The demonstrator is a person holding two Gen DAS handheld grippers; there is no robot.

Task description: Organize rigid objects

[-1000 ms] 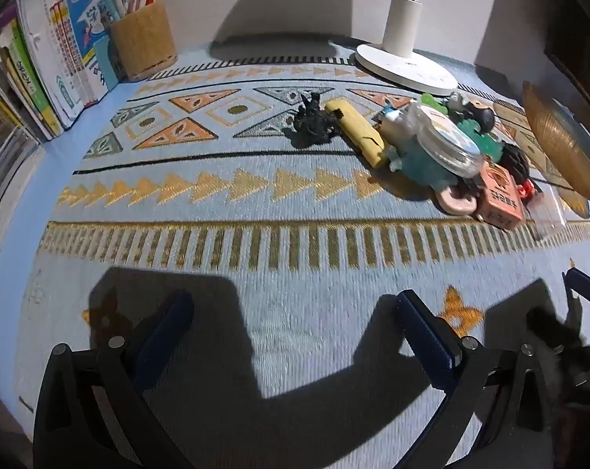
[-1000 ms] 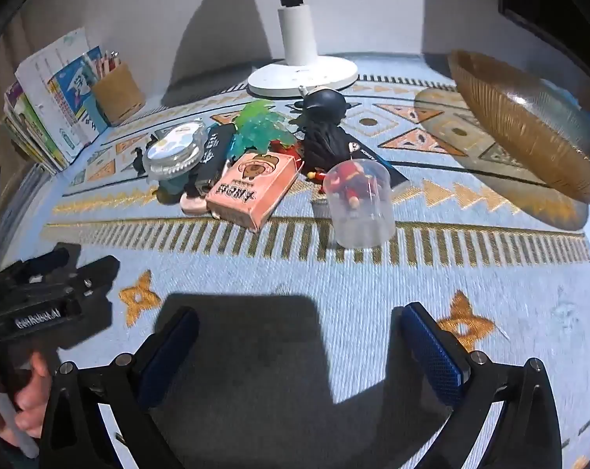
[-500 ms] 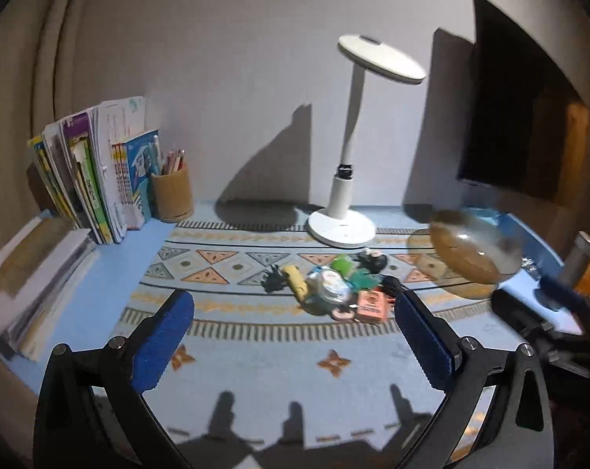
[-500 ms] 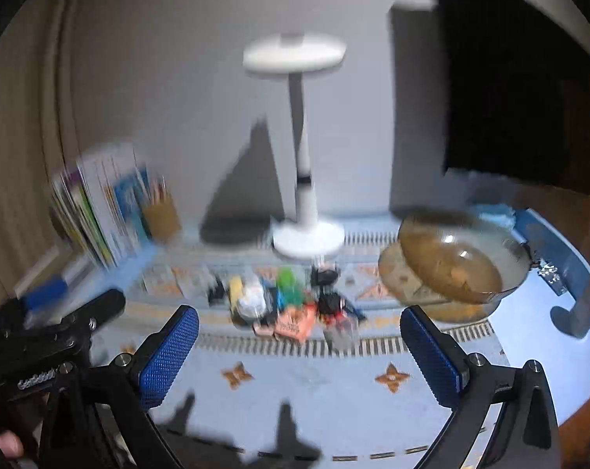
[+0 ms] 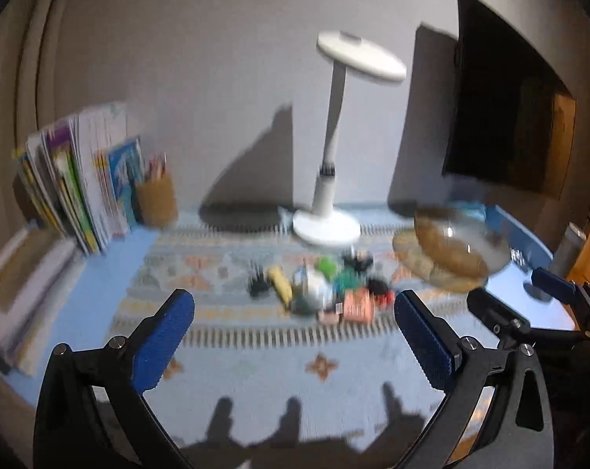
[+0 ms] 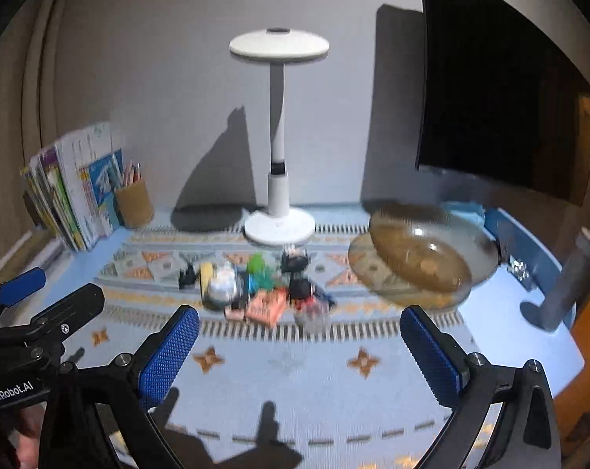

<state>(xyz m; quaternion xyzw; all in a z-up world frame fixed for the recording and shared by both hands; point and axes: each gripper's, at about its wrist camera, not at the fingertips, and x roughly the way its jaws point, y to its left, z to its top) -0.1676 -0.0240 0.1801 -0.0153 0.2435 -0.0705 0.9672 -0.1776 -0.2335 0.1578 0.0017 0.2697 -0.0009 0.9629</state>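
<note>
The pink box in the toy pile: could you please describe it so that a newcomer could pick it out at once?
Start at the white desk lamp at the back of the patterned mat. The toy pile lies just in front of its base. The pink box lies flat at the pile's near edge, the only flat, rectangular, salmon-pink thing there.

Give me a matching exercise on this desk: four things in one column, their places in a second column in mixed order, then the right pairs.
Things:
1. white lamp
2. pencil cup
3. glass bowl
4. pile of toys

Places:
A. right side of the mat, tilted on a round stand
B. middle of the mat, in front of the lamp base
C. back left, beside the upright books
D. back centre, against the wall

Pairs: 1-D, 2-C, 3-A, 4-B
</note>
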